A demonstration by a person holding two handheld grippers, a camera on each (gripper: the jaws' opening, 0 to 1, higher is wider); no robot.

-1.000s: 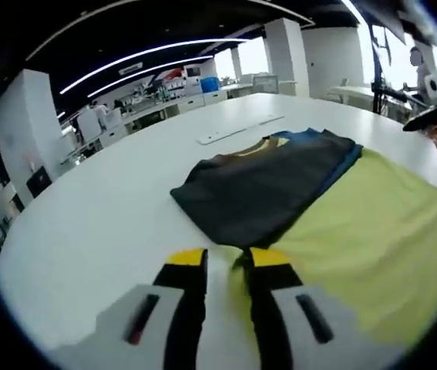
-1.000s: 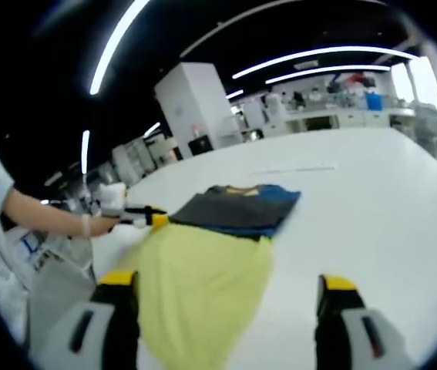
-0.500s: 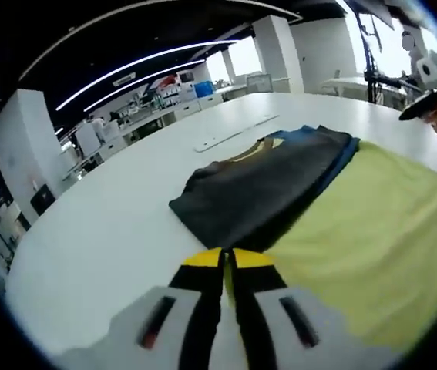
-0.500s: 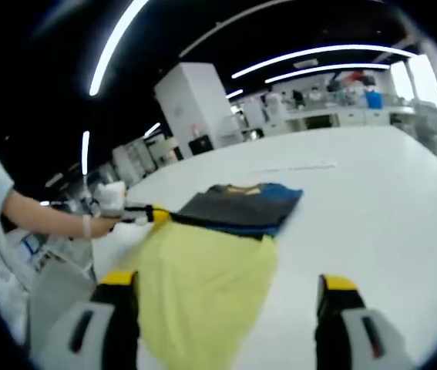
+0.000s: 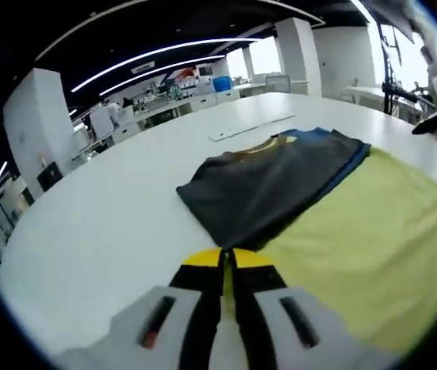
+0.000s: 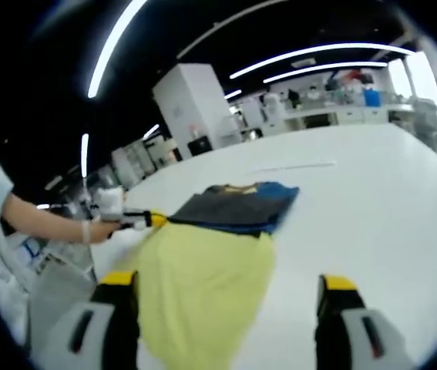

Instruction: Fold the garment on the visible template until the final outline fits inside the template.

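Note:
A yellow garment [image 5: 357,239] lies spread on the white table [image 5: 95,223]. A folded dark grey garment [image 5: 272,189] rests on its far part, with a blue garment [image 5: 347,163] peeking out beneath it. My left gripper [image 5: 227,258] is shut on the yellow garment's near edge, just before the dark fold. In the right gripper view a person's hand [image 6: 95,227] holds the left gripper [image 6: 147,220] at the corner of the yellow garment [image 6: 203,270], beside the dark stack [image 6: 230,208]. My right gripper [image 6: 227,285] stands open above the yellow cloth, nothing between its jaws.
A thin pale strip [image 5: 249,127] lies on the table beyond the garments and also appears as the strip [image 6: 291,167]. Benches, cabinets and a white pillar [image 5: 37,127] stand far behind. Bare table [image 6: 372,223] stretches to the right of the cloth.
The left gripper's jaws have come together on the yellow garment's edge and stay shut. The right gripper has stayed open and nearly still.

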